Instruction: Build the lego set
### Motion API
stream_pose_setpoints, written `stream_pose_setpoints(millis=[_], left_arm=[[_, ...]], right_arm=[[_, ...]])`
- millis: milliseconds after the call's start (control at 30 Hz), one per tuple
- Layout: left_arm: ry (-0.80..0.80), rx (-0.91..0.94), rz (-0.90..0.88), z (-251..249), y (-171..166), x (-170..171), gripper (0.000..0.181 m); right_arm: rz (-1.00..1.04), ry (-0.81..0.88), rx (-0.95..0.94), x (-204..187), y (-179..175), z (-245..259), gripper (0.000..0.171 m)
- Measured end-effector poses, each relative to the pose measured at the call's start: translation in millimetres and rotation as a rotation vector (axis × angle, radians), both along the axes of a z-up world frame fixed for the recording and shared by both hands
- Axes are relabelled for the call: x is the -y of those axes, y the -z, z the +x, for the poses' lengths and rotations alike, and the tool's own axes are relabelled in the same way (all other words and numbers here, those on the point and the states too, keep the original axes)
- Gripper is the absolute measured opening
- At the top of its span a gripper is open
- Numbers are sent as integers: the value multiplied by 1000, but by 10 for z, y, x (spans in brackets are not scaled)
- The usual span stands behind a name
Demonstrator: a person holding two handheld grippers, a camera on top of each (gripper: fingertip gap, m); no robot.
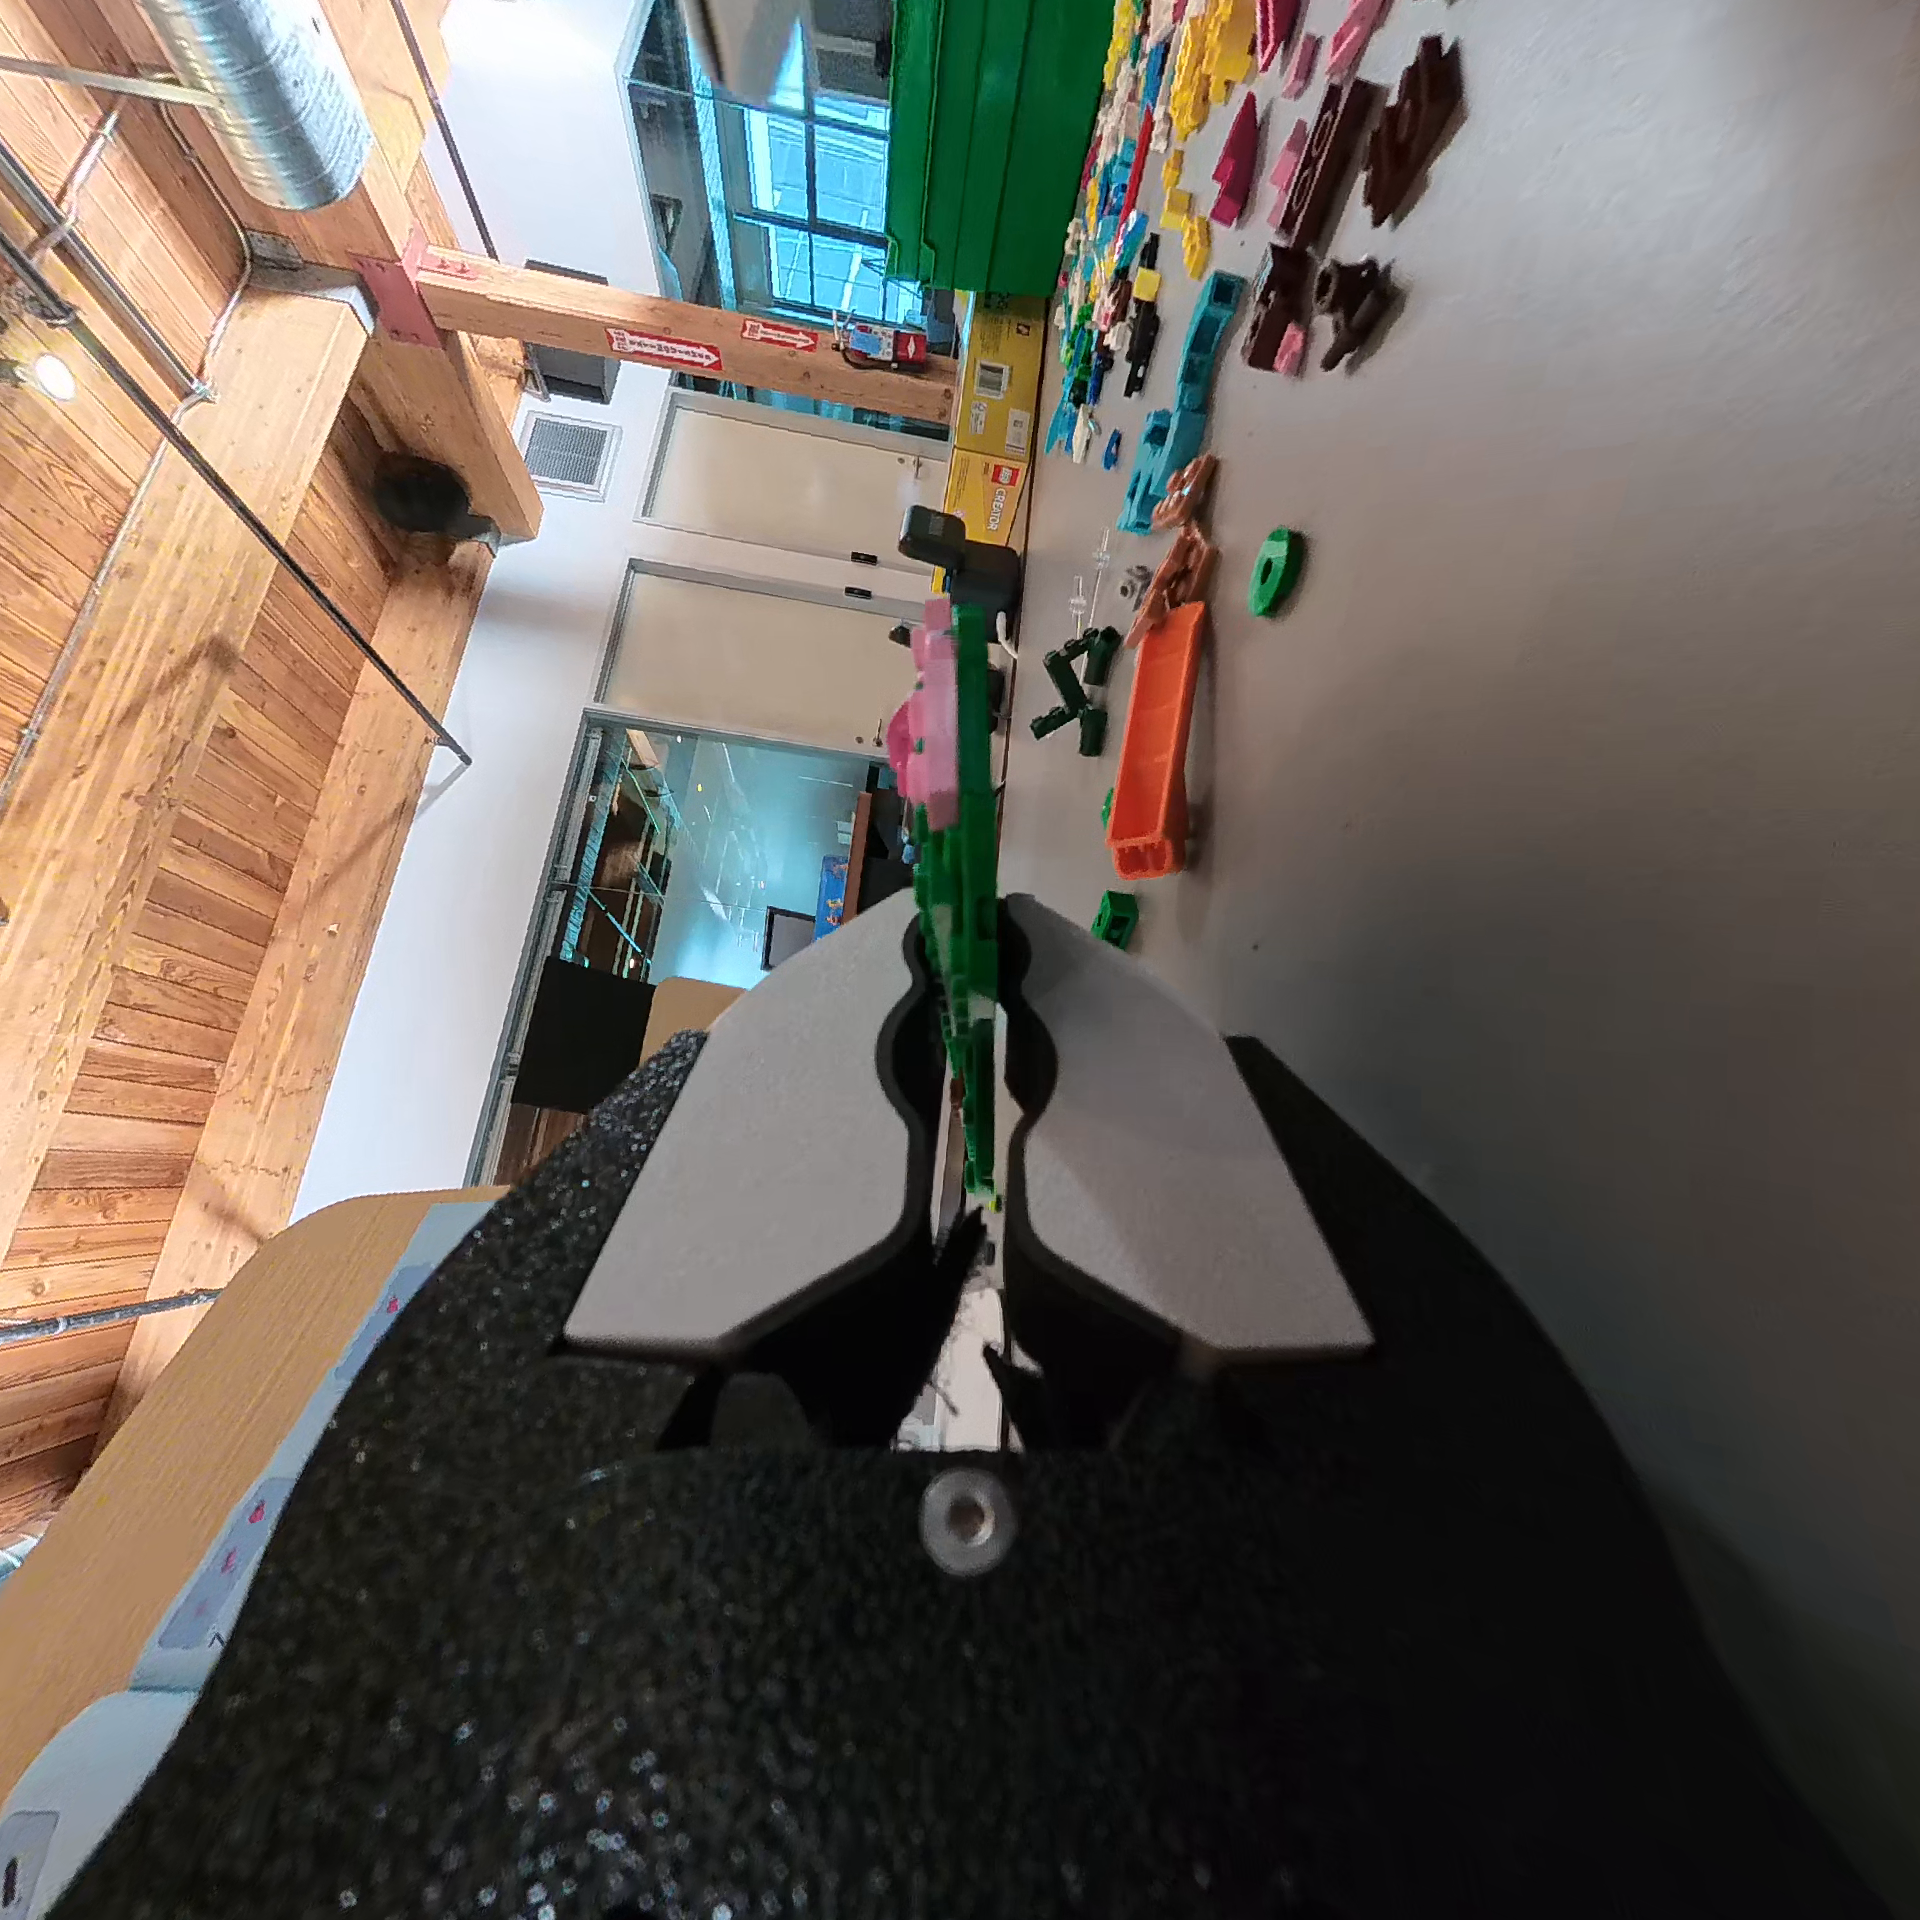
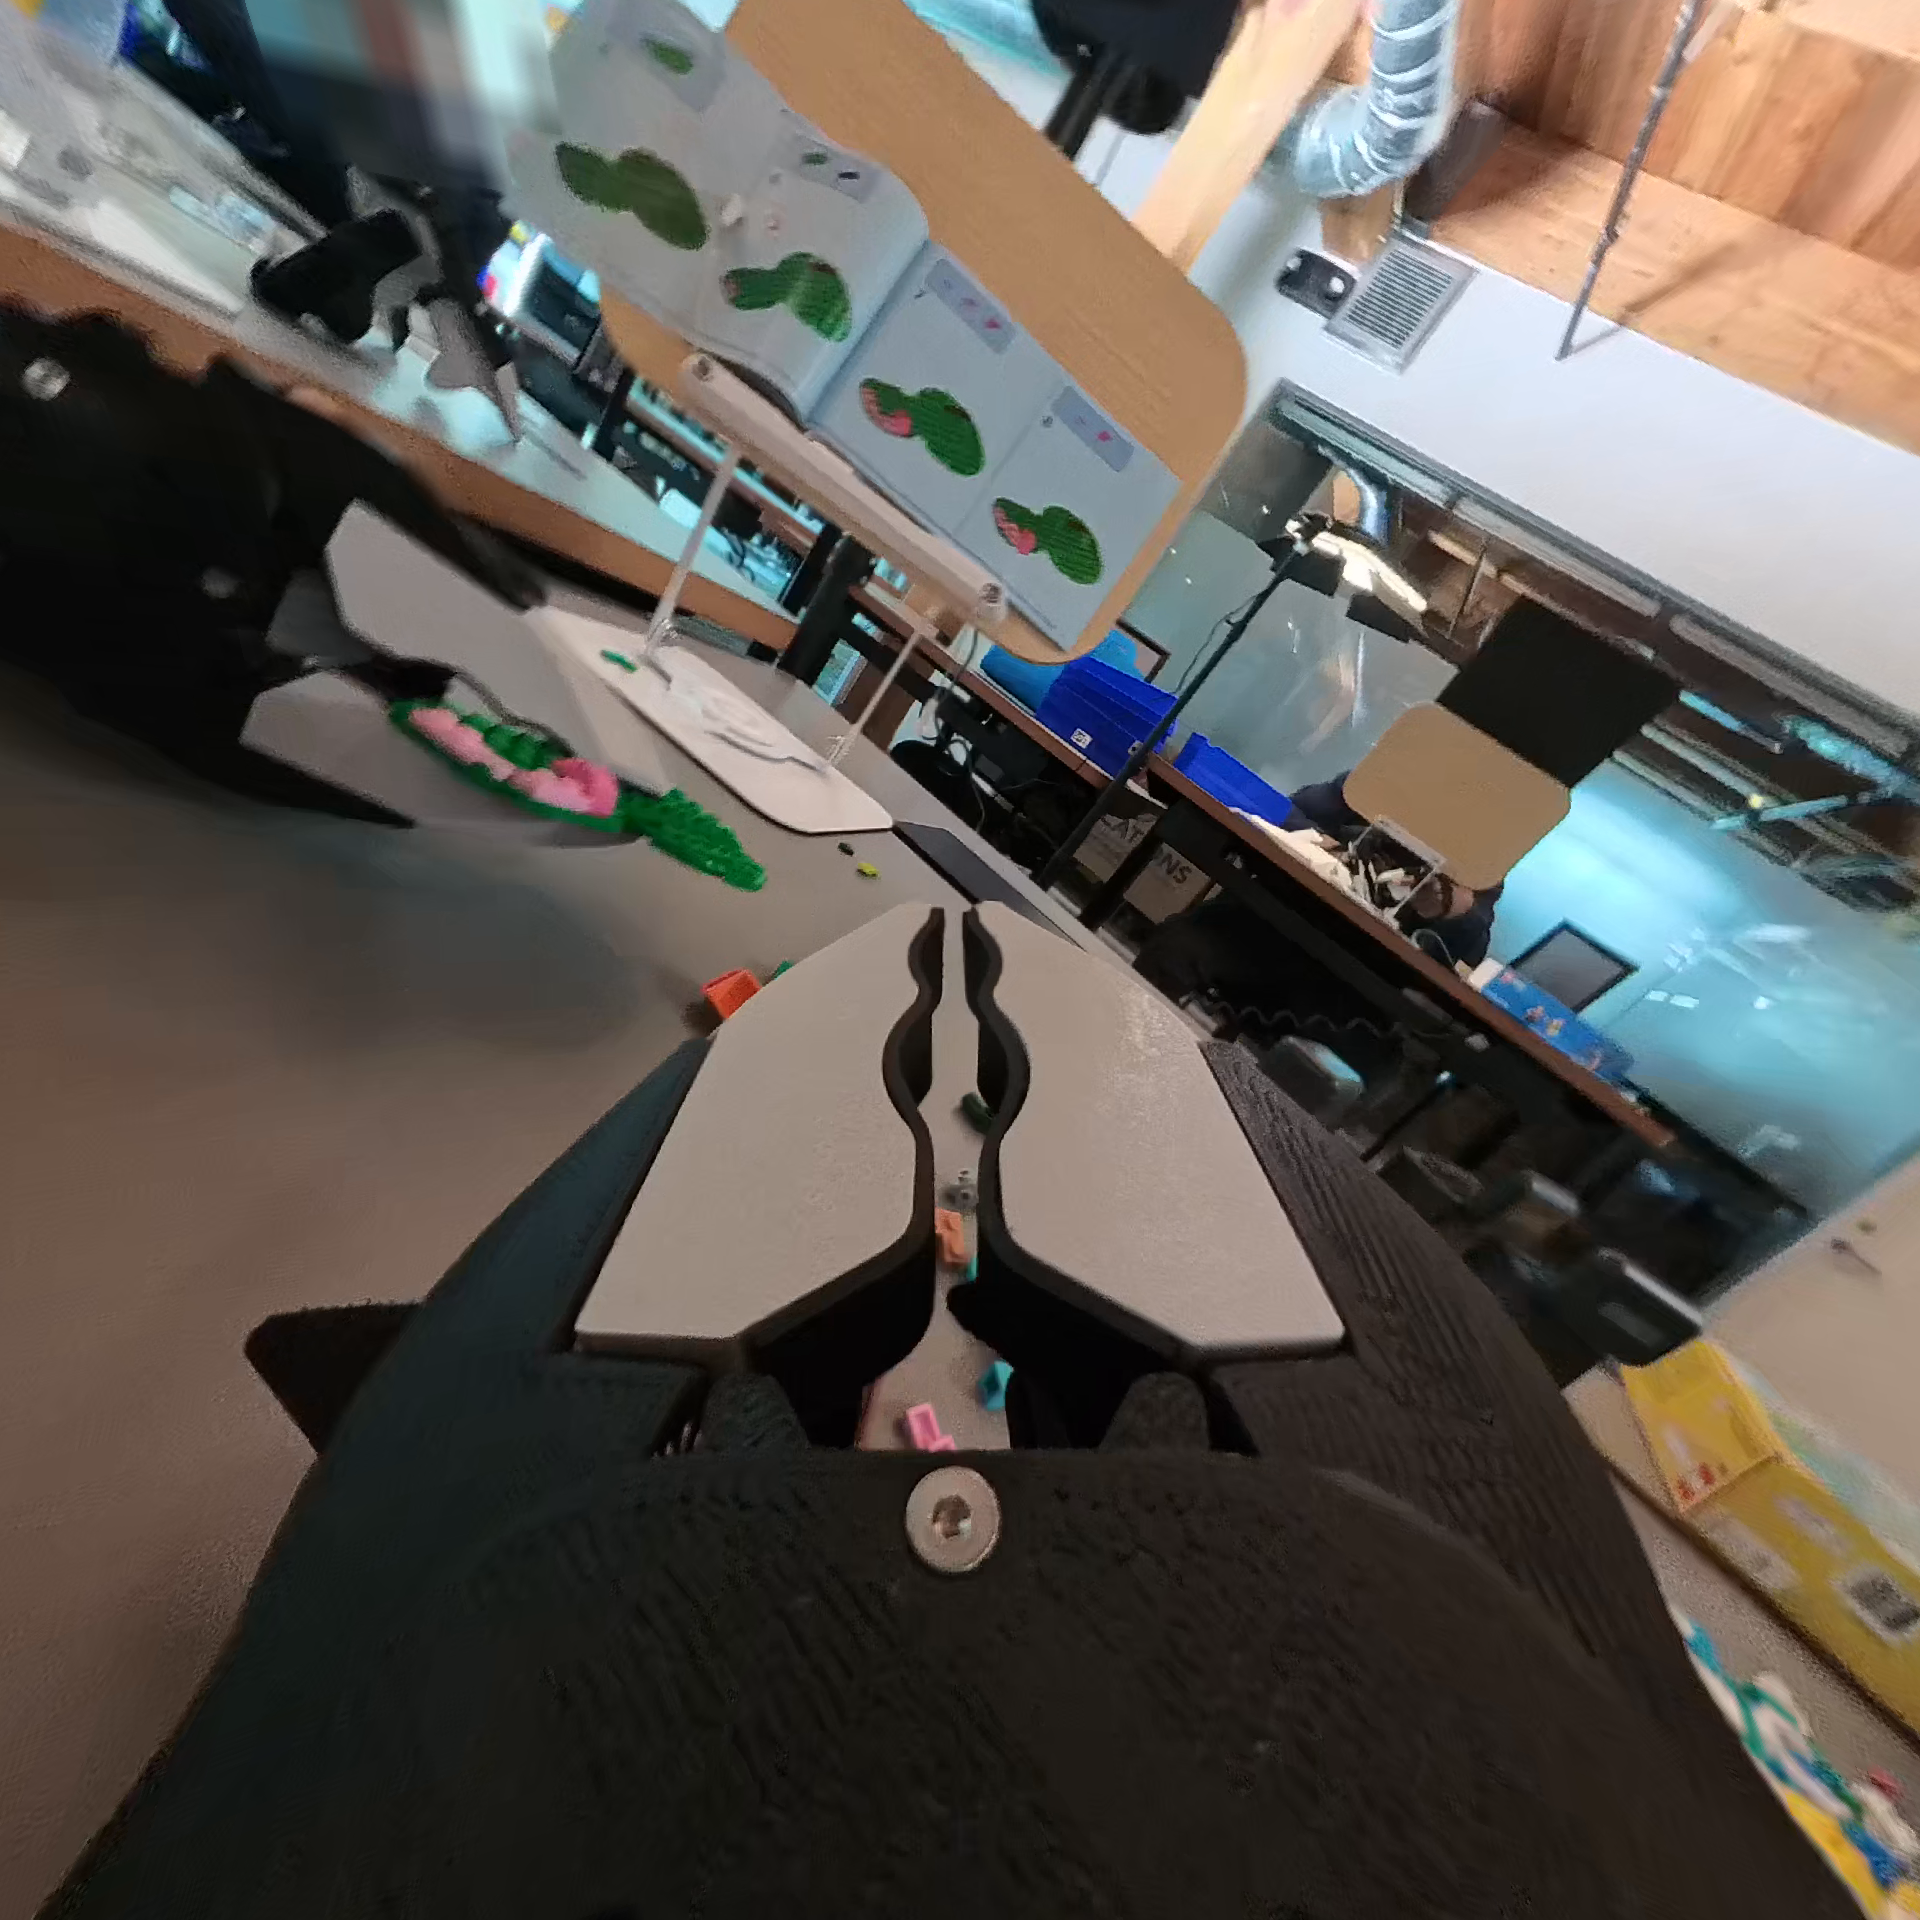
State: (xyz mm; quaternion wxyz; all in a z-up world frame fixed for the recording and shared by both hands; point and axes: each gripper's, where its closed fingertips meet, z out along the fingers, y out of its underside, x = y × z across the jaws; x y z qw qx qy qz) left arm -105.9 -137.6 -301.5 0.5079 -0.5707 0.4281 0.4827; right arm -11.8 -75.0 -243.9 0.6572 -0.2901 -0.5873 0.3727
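My left gripper is shut on a flat green lego plate that carries pink bricks. I see the plate edge-on, sticking out past the fingertips. In the right wrist view the left gripper is at the far left. There it holds the green plate with pink bricks low over the grey table. My right gripper is shut and empty, apart from the plate, nearer the table edge.
Loose pieces lie on the table: an orange piece, a green ring, dark green pieces, teal pieces and brown pieces. A green bin and yellow box stand behind. An instruction booklet sits on a stand. Tip to tip, the grippers are about 12 cm apart. To the orange piece: left tips about 8 cm, right tips about 12 cm.
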Motion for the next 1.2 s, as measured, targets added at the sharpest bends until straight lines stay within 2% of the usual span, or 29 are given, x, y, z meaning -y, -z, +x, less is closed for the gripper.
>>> stream_pose_setpoints(millis=[100, 233, 333, 567, 700, 800, 1000, 1200], left_arm=[[13, -5, -2, 39, 4, -2, 9], [28, -9, -5, 82, 7, -2, 8], [40, -14, -8, 122, 10, -5, 8], [66, -42, -21, 210, 38, -10, 9], [63, -34, -17, 201, 29, -8, 9], [68, -39, -20, 217, 37, -11, 9], [73, -41, -18, 237, 34, -15, 9], [71, -33, -19, 224, 34, -11, 9]], right_arm=[[-114, -11, 56, -240, -106, 52, 5], [-244, -69, 257, -542, 21, 109, 10], [-319, -174, 491, -560, 260, 200, 14], [-299, -310, 891, -487, 766, 569, 18], [-256, -224, 928, -637, 862, 588, 19], [-328, -166, 893, -754, 848, 510, 19], [-388, -120, 957, -851, 915, 484, 16], [-16, -250, 1124, -881, 983, 398, 15]])
